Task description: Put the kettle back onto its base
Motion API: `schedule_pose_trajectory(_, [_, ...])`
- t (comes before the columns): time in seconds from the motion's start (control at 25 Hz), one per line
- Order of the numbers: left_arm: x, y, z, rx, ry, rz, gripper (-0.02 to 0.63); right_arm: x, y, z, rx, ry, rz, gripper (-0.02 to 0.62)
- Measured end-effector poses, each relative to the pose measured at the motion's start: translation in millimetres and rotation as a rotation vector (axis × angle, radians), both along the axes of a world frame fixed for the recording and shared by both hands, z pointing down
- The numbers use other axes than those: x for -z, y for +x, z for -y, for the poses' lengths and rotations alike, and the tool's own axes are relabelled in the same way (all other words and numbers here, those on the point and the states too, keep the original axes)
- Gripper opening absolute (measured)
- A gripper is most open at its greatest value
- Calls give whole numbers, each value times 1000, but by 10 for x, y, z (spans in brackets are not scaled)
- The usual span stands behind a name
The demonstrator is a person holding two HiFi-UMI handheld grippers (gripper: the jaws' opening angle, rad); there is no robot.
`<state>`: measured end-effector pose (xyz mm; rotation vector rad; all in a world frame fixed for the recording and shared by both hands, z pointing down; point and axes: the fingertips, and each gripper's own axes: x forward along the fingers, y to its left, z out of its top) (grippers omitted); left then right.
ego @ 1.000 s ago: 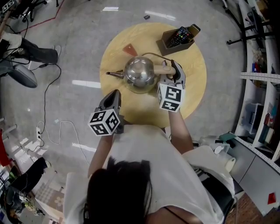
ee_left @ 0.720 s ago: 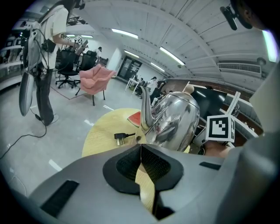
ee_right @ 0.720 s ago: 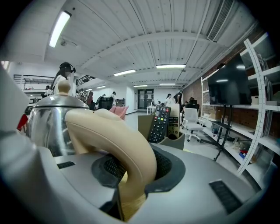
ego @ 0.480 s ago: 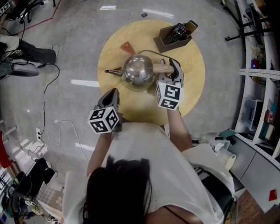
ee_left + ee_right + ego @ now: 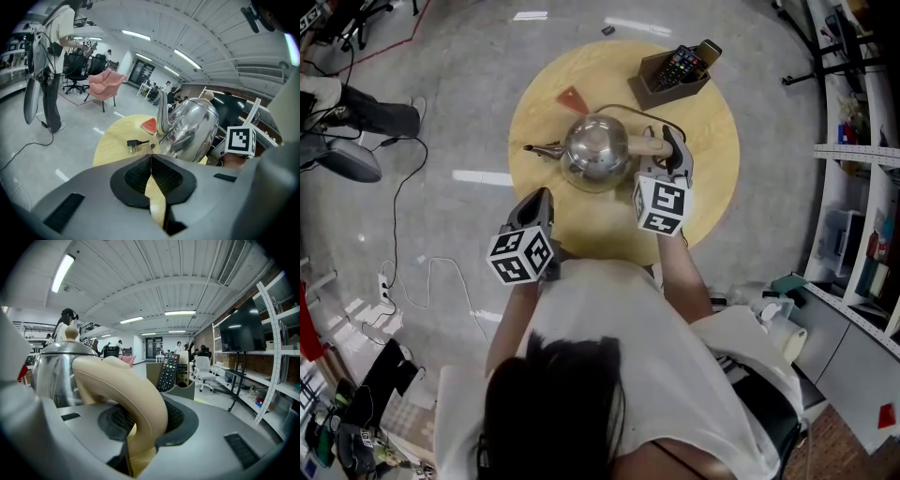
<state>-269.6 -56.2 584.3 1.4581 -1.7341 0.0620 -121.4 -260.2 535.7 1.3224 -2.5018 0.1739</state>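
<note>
A shiny steel kettle [image 5: 598, 148] with a cream handle [image 5: 649, 146] stands in the middle of the round wooden table [image 5: 703, 197], spout to the left. A pale rim shows under its near side; I cannot tell whether that is the base. My right gripper [image 5: 667, 152] is shut on the handle, and in the right gripper view the handle [image 5: 126, 394] fills the space between the pads of that gripper [image 5: 140, 425]. My left gripper [image 5: 539, 202] hovers at the table's near left edge, apart from the kettle [image 5: 192, 126], shut on nothing.
A brown box with remote controls [image 5: 675, 75] stands at the table's far right. A red wedge [image 5: 574, 100] lies behind the kettle, and a black plug [image 5: 132, 145] with its cord lies by the spout. Cables [image 5: 394, 234] trail on the floor at left; shelves [image 5: 862, 187] at right.
</note>
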Motion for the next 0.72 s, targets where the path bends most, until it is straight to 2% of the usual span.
schedule_pose_trajectory(0.72, [-4, 47, 82, -28, -1, 14, 28, -22, 79, -88, -4, 6, 16, 120])
